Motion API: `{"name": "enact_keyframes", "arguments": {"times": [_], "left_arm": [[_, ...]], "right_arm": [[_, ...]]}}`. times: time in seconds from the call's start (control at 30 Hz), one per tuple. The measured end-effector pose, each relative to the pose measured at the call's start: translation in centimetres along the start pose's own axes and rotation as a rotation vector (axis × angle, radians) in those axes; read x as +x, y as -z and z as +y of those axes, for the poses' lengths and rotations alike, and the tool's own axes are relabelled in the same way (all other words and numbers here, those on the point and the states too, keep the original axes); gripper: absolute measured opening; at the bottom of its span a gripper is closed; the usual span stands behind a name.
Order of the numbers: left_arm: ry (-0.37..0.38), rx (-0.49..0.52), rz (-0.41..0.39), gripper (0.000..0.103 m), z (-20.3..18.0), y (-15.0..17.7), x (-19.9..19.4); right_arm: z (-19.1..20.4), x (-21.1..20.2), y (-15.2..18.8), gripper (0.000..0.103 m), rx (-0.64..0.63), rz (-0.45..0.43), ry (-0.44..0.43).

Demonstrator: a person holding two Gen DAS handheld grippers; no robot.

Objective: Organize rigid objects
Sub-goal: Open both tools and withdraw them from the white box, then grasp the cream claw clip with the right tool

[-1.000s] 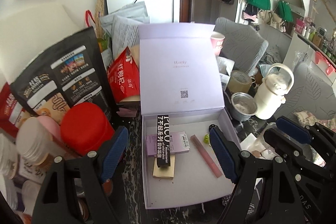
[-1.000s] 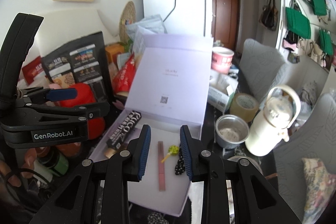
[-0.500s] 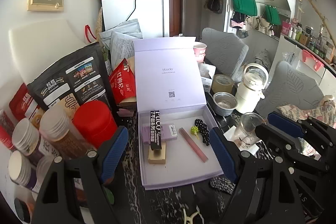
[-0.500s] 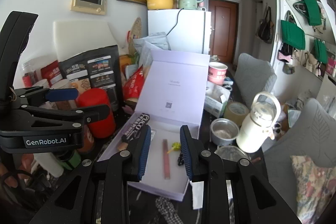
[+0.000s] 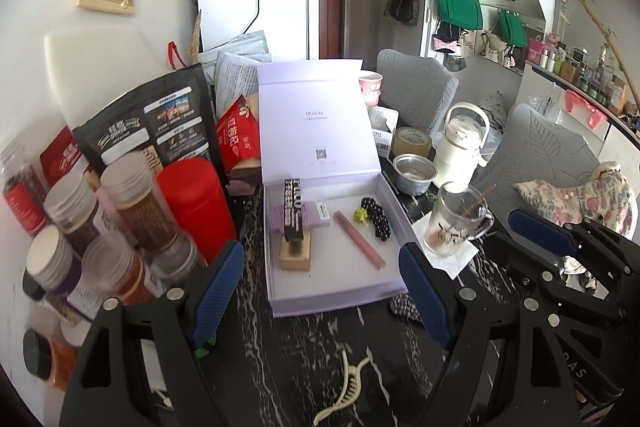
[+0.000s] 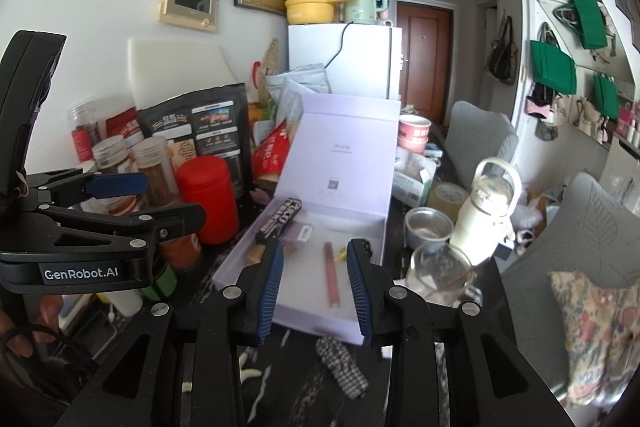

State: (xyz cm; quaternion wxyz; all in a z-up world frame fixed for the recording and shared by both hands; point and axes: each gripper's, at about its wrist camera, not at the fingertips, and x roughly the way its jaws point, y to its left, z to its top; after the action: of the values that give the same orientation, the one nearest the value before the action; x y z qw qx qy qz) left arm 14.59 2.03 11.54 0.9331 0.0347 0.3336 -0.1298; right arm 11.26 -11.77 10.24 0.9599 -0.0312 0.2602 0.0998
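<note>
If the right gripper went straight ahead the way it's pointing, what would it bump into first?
Probably the open lilac box. The right gripper aims down into it with open, empty jaws, and the pink stick lying inside sits right between them. Depth is hard to judge.

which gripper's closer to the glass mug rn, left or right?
Right. The right gripper sits just beside the glass mug, mug by its outer finger. The left gripper is farther, across the lavender box.
</note>
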Motion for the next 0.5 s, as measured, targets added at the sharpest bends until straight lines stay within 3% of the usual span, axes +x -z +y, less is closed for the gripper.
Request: {"name": "enact_keyframes", "arguments": {"times": [0.5], "left_arm": [[-0.021,-0.030,0.065,0.080,1.8,6.4,-0.5]], "right_arm": [[2.4,-1.1,5.2,0.033,0.022,0.063,-0.044]]}}
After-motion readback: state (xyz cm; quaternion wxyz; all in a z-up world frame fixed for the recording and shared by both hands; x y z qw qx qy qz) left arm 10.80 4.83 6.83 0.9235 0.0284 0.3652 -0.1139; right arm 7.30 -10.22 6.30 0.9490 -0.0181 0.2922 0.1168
